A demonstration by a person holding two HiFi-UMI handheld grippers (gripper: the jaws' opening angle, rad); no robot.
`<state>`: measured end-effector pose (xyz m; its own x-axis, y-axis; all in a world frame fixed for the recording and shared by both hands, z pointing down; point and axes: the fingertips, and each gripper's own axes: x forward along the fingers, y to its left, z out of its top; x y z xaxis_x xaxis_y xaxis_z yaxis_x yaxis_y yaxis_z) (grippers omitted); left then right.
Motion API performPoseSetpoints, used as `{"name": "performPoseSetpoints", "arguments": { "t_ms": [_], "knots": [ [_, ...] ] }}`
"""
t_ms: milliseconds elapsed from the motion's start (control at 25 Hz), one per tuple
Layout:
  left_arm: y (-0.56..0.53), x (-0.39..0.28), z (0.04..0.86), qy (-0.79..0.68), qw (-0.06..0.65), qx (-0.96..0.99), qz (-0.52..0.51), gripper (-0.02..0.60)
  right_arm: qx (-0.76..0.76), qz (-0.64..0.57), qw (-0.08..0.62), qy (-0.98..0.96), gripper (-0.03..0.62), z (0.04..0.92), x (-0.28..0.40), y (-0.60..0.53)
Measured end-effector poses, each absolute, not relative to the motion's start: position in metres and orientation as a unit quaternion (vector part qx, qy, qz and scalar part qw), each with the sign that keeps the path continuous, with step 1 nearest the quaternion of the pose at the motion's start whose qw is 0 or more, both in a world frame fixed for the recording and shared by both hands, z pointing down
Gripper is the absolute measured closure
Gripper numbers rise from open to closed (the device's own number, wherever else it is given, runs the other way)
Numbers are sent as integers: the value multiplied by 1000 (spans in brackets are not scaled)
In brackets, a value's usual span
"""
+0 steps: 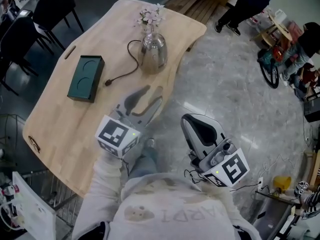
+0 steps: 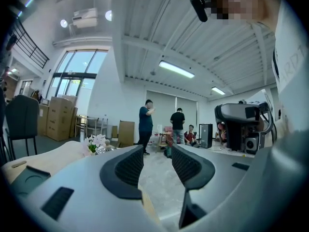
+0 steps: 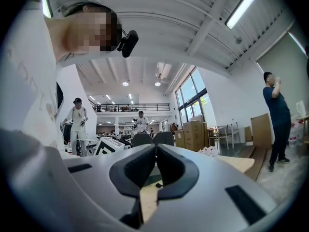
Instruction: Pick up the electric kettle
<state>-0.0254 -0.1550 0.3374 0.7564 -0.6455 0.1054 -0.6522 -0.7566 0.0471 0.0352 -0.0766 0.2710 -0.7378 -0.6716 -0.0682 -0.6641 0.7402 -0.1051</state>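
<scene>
The electric kettle (image 1: pixel 152 51), a clear glass body with a black cord (image 1: pixel 131 64) that ends in a plug, stands on the far part of the light wooden table (image 1: pixel 60 129). My left gripper (image 1: pixel 144 100) hovers over the table's right edge, short of the kettle, its jaws open with nothing between them (image 2: pixel 157 166). My right gripper (image 1: pixel 194 121) is over the floor to the right of the table. Its jaws are shut and hold nothing (image 3: pixel 155 166).
A dark green box (image 1: pixel 86 78) lies on the table left of the kettle. White flowers (image 1: pixel 150 16) stand behind it. Black chairs (image 1: pixel 45 9) stand at the far left. A person (image 1: pixel 245 4) is on the grey floor beyond the table. Clutter and a bicycle (image 1: pixel 270 69) fill the right side.
</scene>
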Motion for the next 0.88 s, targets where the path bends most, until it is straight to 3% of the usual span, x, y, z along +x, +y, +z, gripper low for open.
{"name": "performPoseSetpoints", "arguments": {
  "t_ms": [880],
  "knots": [
    [-281,-27,427,-317,96,937,112,365,-400,-51,13,915,574,285,57,-141]
  ]
}}
